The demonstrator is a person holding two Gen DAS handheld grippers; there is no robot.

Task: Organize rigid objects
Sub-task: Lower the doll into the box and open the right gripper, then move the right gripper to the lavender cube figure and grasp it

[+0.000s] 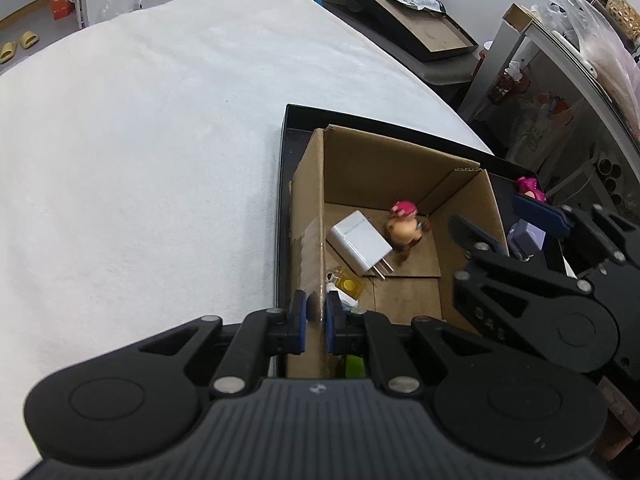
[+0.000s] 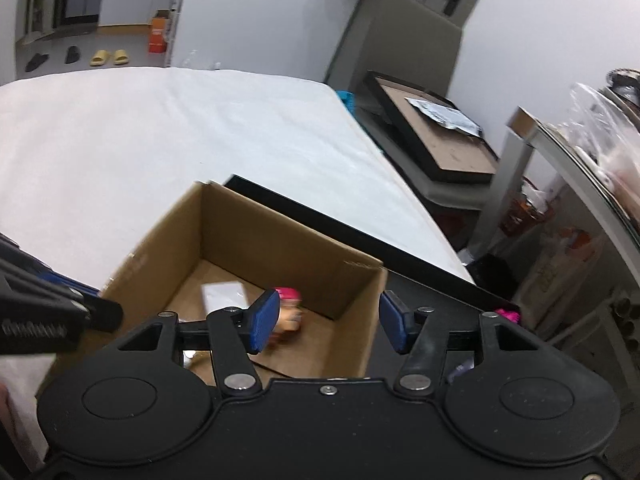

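Cardboard box (image 1: 316, 208) wall pinched by left gripper (image 1: 316, 316); right gripper (image 2: 328, 326) spread, empty.

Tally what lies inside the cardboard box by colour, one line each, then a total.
White: 2, the charger plug and a small item by the near wall
Pink-capped tan: 1, the figurine
Yellow: 1, the clear yellow block
Green: 1, the green piece
Total: 5
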